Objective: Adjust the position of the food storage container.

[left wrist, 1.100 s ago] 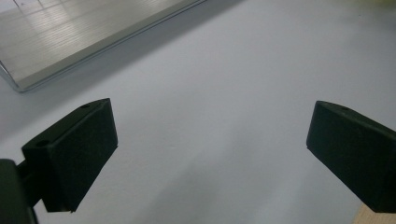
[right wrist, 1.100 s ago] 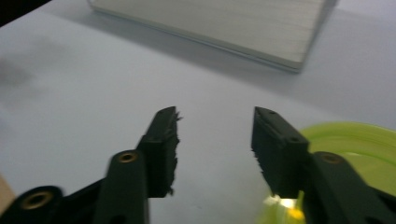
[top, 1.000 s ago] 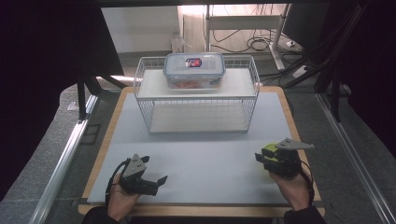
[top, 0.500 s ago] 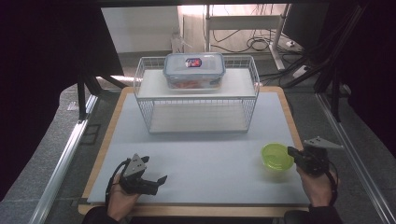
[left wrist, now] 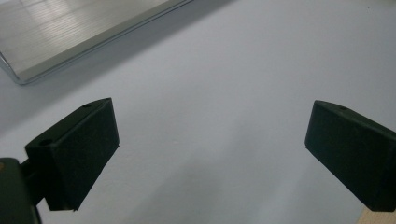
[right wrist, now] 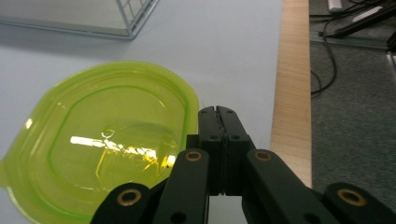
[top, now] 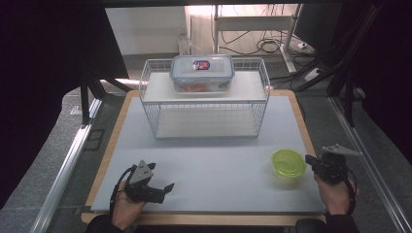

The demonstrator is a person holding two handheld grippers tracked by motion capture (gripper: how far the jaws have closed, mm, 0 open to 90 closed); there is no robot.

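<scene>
A green lid [top: 288,162] lies flat at the lower right of the bench [top: 218,160], the right hand-held gripper [top: 311,161] just beside it with jaws pressed together on nothing, while the left hand-held gripper [top: 167,187], lower left, rests with jaws spread wide

The lid [right wrist: 100,149] beside the shut black jaws of the right gripper [right wrist: 218,114] is bright yellow-green and see-through, with shiny white spots. The left gripper [left wrist: 210,149] has black jaws too. The tabletop [top: 218,160] under them is pale grey-white with a light wood edge. The wire rack [top: 204,104] past the jaws is white. The food box [top: 202,73] on it is clear, with a red and blue label.
</scene>
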